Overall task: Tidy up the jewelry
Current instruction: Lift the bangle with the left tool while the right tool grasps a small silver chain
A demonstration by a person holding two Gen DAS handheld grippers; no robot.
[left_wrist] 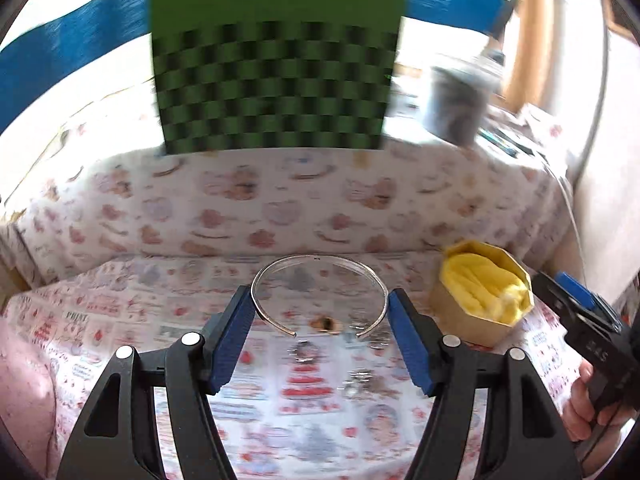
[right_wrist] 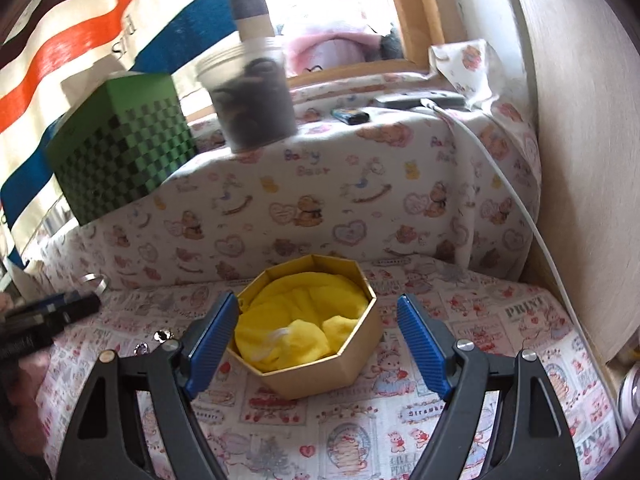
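Left tongs (left_wrist: 320,312) clamped on one silver bangle (left_wrist: 318,280), lifted over the patterned worktop (left_wrist: 120,320). Two or three small trinkets (left_wrist: 360,380), blurred, lying loose below. One gold box (left_wrist: 476,320) with yellow lining (right_wrist: 300,320), apparently holding no jewelry. Right tongs (right_wrist: 316,336) released, flanking that box. Barely begun, probably.

Silver open bangle (left_wrist: 320,294) clamped across its width above the cloth, gold octagonal box (right_wrist: 320,356) open, yellow-lined
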